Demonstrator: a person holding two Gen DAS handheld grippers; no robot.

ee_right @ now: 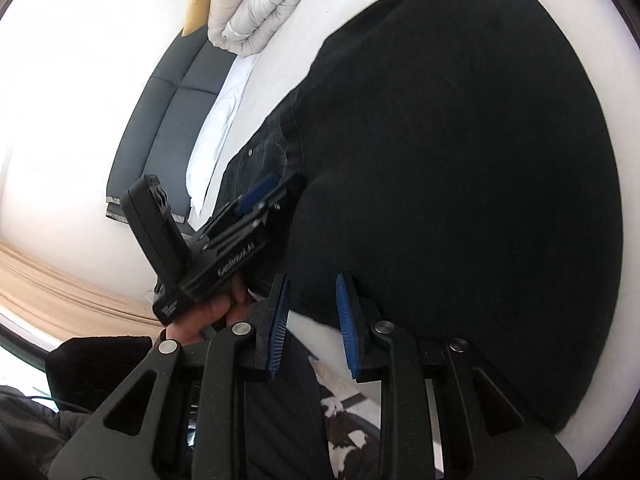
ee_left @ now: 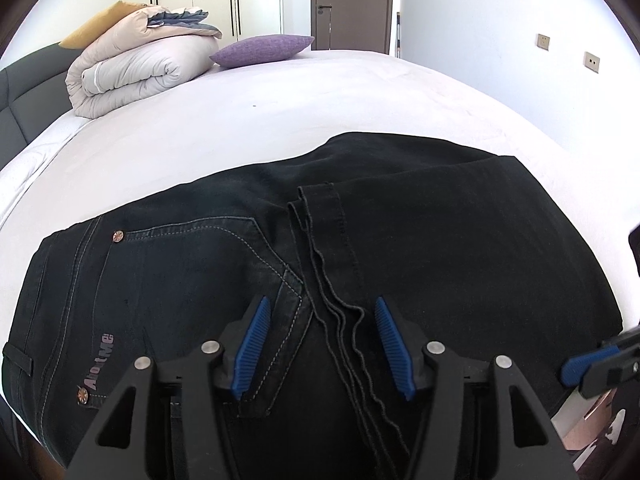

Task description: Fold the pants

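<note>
Two ribbed blue-padded grippers hover over folded black denim pants (ee_left: pixel 400 240) on the smooth white bed (ee_left: pixel 240 120): the left gripper (ee_left: pixel 322 344) spread wide over wavy stacked hems, holding nothing, the right gripper (ee_right: pixel 311 326) narrower, empty at the near mattress edge, with bare sheet beyond.

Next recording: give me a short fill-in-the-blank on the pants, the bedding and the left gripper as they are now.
1. The black denim pants lie on a white ____.
2. The small textured pillow beside the rolled beige quilt is ____.
3. The left gripper has blue pads, and its jaws stand ____ above the leg hems.

Missing words: bed; purple; open
</note>
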